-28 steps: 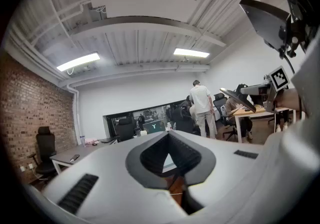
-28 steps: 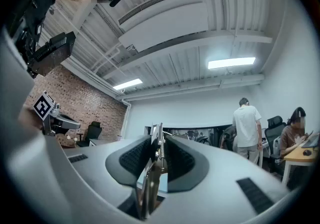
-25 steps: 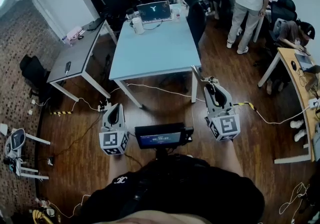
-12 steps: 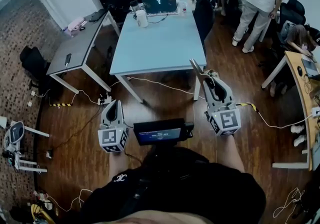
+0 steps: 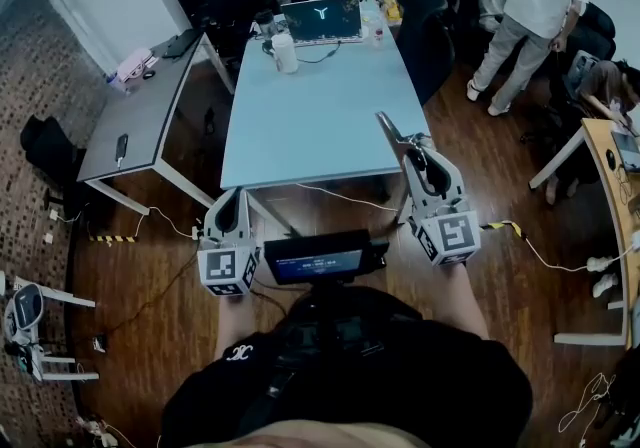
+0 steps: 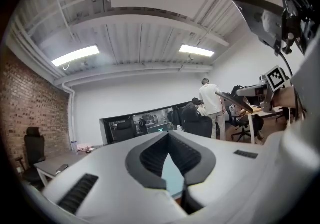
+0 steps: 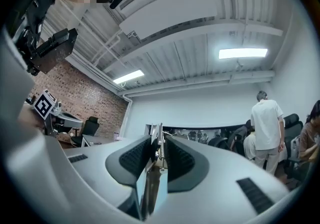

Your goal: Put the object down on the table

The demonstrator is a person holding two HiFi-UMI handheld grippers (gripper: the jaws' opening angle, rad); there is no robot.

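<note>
Observed right tongs (image 5: 413, 151) (image 7: 157, 143) clamped narrow on thin grey metal strip with spring (image 5: 386, 128) (image 7: 156, 168), over 4 o'clock corner of pale blue rectangular surface (image 5: 310, 116). Noted left tongs (image 5: 228, 201) (image 6: 168, 138) closed, empty, near 7 o'clock corner.

The person wears a black top (image 5: 380, 386) with a small white emblem (image 5: 238, 355), and the pale grey left gripper (image 5: 232, 198) and right gripper (image 5: 420, 158) each bear black-and-white square markers.

Pale blue table (image 5: 320, 121), open laptop (image 5: 322, 20) and white jug (image 5: 285, 53) at its far end
</note>
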